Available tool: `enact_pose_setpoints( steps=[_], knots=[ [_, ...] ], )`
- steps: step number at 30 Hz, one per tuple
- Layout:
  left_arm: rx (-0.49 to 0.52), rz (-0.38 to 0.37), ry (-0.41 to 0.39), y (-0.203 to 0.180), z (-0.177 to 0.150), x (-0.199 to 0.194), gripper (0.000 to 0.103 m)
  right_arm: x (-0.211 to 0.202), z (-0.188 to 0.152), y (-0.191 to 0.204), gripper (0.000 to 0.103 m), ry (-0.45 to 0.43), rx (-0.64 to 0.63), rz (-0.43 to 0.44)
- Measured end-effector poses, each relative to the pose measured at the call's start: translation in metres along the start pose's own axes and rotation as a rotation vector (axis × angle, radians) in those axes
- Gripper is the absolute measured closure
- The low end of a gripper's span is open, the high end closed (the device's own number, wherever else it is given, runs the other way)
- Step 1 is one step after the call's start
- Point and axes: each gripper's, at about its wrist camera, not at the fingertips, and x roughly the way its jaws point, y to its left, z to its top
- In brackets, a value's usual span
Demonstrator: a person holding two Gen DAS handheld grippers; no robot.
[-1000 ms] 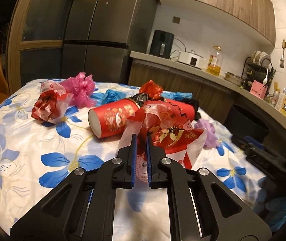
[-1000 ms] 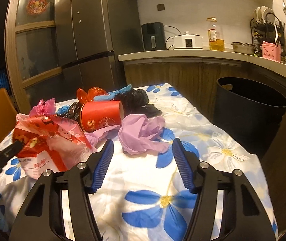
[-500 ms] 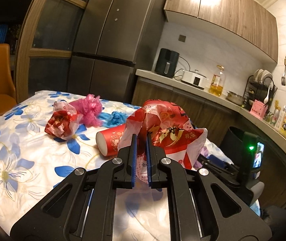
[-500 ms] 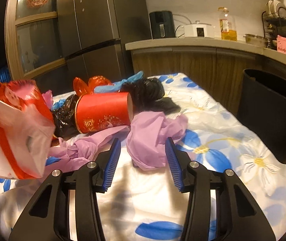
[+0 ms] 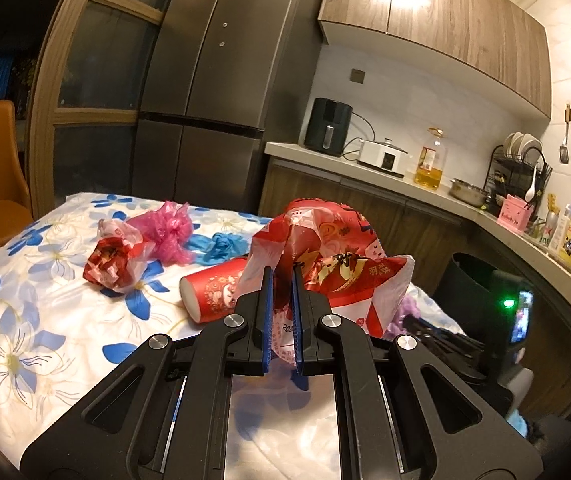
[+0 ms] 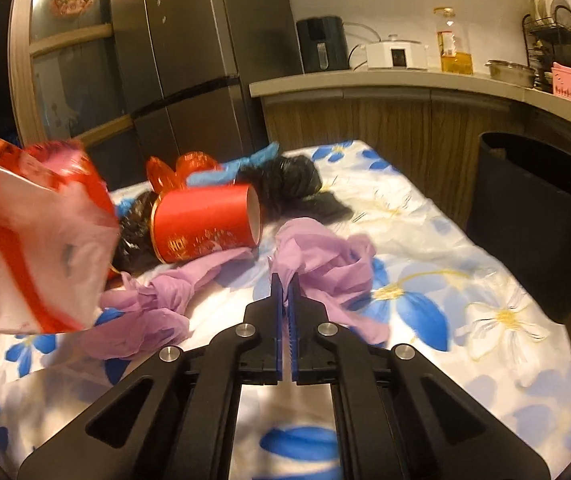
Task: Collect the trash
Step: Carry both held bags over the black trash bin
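While the left gripper (image 5: 281,276) pinches a red-and-white bag (image 5: 337,256) clear of the table (image 5: 45,320), the right gripper (image 6: 285,284) has just been closing and now clamps a purple bag (image 6: 325,256). Red cup (image 6: 205,224) and black bag (image 6: 285,176) lie just behind; bin (image 6: 541,216) stands at right.

Lilac bag (image 6: 321,256), blue-flowered white cloth (image 6: 465,280)

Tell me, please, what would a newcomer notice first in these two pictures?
First, the red and white printed bag, pinched in the left hand-held gripper and hanging above the table. Next, the right hand-held gripper, shut on the lilac plastic bag lying on the flowered tablecloth. Behind it lies a red paper cup on its side, and a black bin stands right of the table.
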Motion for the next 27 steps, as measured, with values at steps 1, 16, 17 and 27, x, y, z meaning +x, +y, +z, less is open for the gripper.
enact_pose_setpoints(
  steps=[1, 16, 17, 27],
  knots=[
    [0.006, -0.003, 0.002, -0.004, 0.001, 0.001, 0.096, -0.009, 0.001, -0.004, 0.100, -0.012, 0.010, 0.003],
    [0.084, -0.129, -0.006, -0.075, 0.019, 0.026, 0.096, -0.082, 0.023, -0.045, 0.101, -0.151, 0.038, -0.041],
    [0.090, -0.135, -0.006, -0.081, 0.020, 0.029, 0.096, -0.085, 0.025, -0.049, 0.101, -0.161, 0.038, -0.052],
    [0.153, -0.247, -0.025, -0.148, 0.039, 0.064, 0.096, -0.103, 0.053, -0.095, 0.101, -0.258, 0.059, -0.166]
  ],
)
